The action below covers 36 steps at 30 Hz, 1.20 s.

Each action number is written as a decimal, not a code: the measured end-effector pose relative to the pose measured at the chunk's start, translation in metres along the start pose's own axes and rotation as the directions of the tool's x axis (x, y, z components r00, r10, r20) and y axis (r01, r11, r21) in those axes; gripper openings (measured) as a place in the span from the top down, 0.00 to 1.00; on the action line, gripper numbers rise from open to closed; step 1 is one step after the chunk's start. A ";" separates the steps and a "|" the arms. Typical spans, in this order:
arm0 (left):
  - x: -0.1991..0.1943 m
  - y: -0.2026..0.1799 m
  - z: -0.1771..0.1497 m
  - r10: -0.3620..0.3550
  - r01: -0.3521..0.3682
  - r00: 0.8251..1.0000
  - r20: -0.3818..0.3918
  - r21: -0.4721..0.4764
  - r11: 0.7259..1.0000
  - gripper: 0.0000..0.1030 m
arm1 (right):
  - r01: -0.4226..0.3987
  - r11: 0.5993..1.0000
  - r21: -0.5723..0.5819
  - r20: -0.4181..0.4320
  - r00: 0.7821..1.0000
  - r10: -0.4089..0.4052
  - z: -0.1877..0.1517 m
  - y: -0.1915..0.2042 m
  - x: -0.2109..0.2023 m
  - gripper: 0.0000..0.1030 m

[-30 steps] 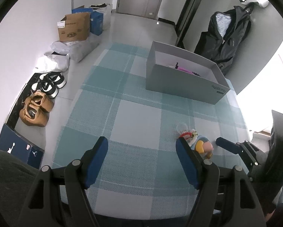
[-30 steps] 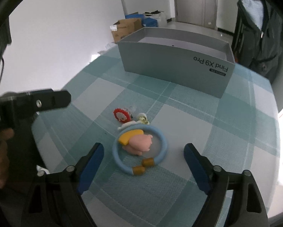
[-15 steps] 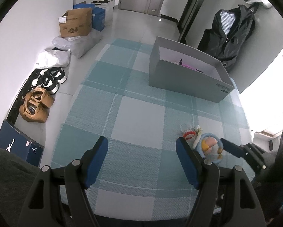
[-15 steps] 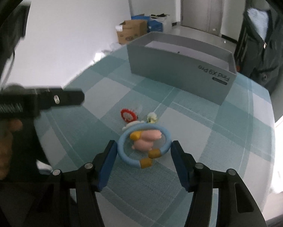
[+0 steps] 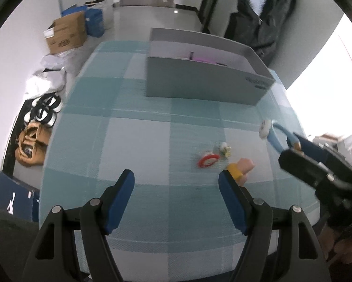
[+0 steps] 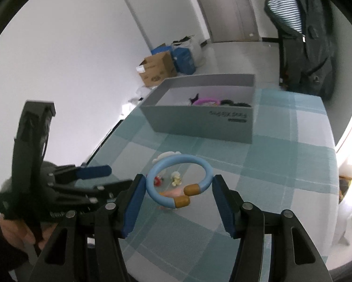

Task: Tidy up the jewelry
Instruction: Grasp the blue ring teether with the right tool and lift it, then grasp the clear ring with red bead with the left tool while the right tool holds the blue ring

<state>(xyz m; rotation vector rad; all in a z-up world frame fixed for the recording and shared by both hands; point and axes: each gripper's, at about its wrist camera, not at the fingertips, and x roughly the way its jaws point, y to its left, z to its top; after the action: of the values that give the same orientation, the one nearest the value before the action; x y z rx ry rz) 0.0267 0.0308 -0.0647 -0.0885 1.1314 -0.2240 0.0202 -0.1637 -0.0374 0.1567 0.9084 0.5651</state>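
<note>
One grey box [image 6: 199,124] stands at the far side of the checked cloth, straight ahead of the right gripper [image 6: 178,188], which pinches the blue bangle [image 6: 179,179] lifted short of the box. The left gripper [image 5: 176,197] gapes empty, with the pink charm [image 5: 243,168] and red ring [image 5: 208,159] lying on the near side of the box.

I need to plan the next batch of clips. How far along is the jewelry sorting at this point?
Partly done. The grey box already holds a pink ring and some dark pieces. The right gripper is shut on the blue bracelet, held above the tablecloth. Left on the cloth: a red ring, a small pale charm and a pink and yellow piece. The left gripper is open and empty.
</note>
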 end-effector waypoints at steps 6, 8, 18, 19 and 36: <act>0.003 -0.009 0.008 -0.006 0.006 1.000 -0.015 0.036 0.999 0.32 | 0.000 0.999 0.035 0.040 0.999 -0.001 0.007 -0.014 -0.012 0.44; 0.006 -0.011 0.011 0.005 -0.004 1.000 -0.021 0.043 0.999 0.32 | -0.003 0.999 0.050 0.051 0.999 0.000 0.008 -0.019 -0.016 0.44; 0.022 -0.012 0.017 0.022 -0.020 0.998 -0.064 0.038 0.999 0.45 | -0.024 0.996 0.089 0.070 0.997 0.017 0.010 -0.028 -0.019 0.44; 0.024 -0.011 0.017 0.021 -0.019 0.997 -0.072 0.040 0.999 0.51 | -0.024 0.996 0.089 0.070 0.997 0.018 0.009 -0.028 -0.020 0.44; 0.019 -0.016 0.016 0.028 -0.019 0.996 -0.084 0.104 0.994 0.84 | -0.028 0.995 0.100 0.065 0.998 0.022 0.010 -0.029 -0.017 0.44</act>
<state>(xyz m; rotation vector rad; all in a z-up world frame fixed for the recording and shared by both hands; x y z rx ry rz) 0.0466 0.0100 -0.0716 0.0256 1.2028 -0.2669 0.0315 -0.1965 -0.0300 0.2761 0.8738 0.5347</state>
